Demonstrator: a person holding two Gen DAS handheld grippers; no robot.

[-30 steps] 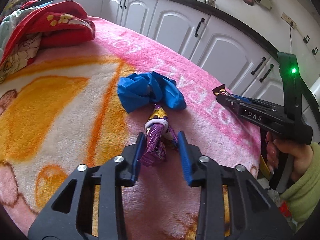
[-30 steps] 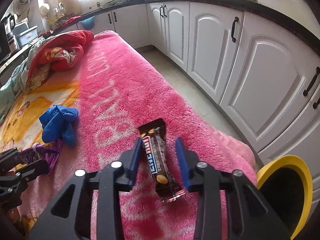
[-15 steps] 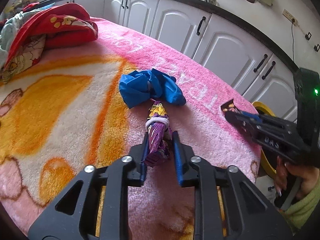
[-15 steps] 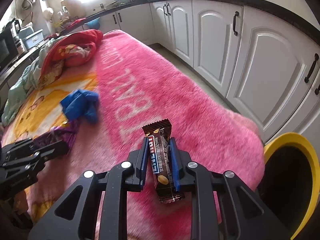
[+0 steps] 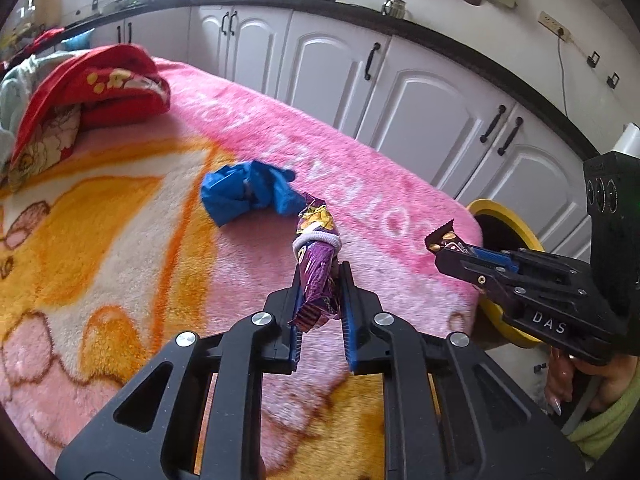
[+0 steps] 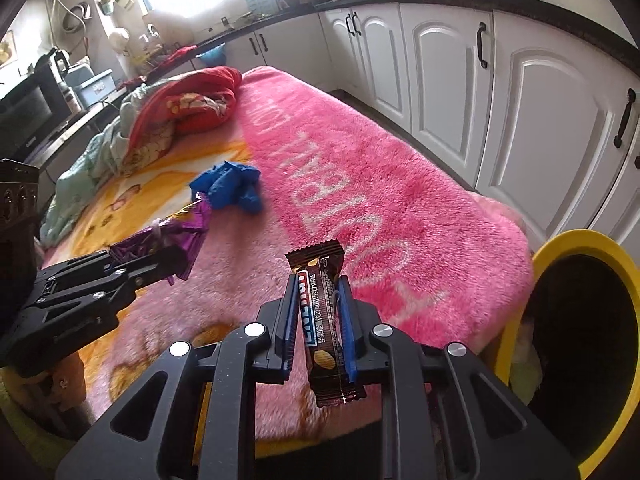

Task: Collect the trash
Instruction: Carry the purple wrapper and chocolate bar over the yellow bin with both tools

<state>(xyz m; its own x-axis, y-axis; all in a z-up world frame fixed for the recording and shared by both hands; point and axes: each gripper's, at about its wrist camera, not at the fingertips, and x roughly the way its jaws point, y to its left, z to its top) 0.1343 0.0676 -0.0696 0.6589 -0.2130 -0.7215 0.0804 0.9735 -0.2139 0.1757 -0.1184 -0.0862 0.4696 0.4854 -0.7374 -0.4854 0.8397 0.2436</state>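
Purple wrapper [image 5: 316,264], white-banded, crumpled.

The blanket [image 6: 392,184] is bright pink with white lettering, turning to orange and cream cartoon shapes. A crumpled glove [image 5: 248,196] is blue. One wrapper [image 5: 316,264] is shiny purple with yellow print; the bar wrapper [image 6: 324,320] is dark brown. The bin [image 6: 580,240] has a yellow rim.

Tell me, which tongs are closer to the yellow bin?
The right tongs. They hold the brown snack bar just beside the yellow bin at the blanket's edge. The left tongs, gripping the purple wrapper, are farther in over the blanket.
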